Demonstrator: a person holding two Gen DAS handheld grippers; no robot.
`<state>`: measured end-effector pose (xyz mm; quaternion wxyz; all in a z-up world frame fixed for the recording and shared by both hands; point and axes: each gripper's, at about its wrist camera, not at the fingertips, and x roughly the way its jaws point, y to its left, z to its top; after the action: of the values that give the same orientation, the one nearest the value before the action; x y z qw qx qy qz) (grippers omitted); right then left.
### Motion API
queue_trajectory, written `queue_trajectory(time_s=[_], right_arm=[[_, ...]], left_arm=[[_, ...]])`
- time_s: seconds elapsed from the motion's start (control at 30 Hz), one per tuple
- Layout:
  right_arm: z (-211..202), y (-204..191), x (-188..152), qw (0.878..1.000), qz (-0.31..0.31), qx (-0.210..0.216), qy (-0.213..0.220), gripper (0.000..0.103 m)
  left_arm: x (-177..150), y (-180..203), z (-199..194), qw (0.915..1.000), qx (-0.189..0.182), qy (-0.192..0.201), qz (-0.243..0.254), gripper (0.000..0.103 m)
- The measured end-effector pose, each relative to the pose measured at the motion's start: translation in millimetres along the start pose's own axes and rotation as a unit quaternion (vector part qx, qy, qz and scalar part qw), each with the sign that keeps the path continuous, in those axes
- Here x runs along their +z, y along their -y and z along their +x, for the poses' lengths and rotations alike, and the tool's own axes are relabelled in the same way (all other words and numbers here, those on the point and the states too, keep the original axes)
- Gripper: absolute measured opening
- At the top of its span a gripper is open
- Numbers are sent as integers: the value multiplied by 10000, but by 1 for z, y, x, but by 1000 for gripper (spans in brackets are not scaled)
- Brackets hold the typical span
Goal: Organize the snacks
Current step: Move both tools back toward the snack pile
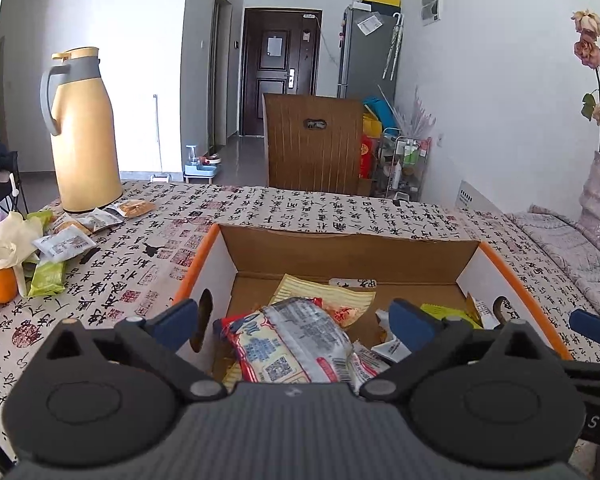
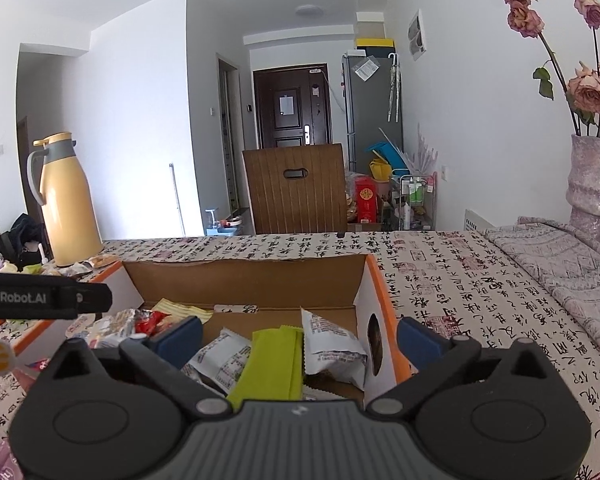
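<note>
With both grippers' fingers (image 1: 176, 322) spread empty over the orange-edged cardboard box (image 1: 348, 246) of snack packets, you next reach for the loose packets (image 1: 64, 244) near the table's (image 1: 300, 208) left edge.

Left wrist view: set low behind the open orange-edged cardboard box (image 1: 516, 280), close over its near left part, facing across the box toward the dark brown door (image 1: 280, 68). Right wrist view: set equally low and close, over the near right part of the box (image 2: 380, 292), facing the same door (image 2: 292, 108). Shared: the box interior, the yellow thermos jug (image 1: 84, 136) (image 2: 68, 204) left of the box, the brown wooden chair back (image 1: 314, 142) (image 2: 296, 188) beyond it.
</note>
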<state>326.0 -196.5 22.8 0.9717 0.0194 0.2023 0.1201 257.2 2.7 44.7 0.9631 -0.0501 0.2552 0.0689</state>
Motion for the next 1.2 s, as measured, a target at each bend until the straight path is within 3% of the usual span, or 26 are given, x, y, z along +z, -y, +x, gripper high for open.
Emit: queue_trajectory(time_s=[0.67, 1.2], right_arm=[[-34, -7, 10, 9992, -187, -114, 323, 103], [-84, -17, -10, 9995, -137, -148, 240, 103]], left_arm=[[11, -5, -37, 9997, -27, 239, -39, 103], [-14, -31, -83, 9996, 46, 261, -23, 103]])
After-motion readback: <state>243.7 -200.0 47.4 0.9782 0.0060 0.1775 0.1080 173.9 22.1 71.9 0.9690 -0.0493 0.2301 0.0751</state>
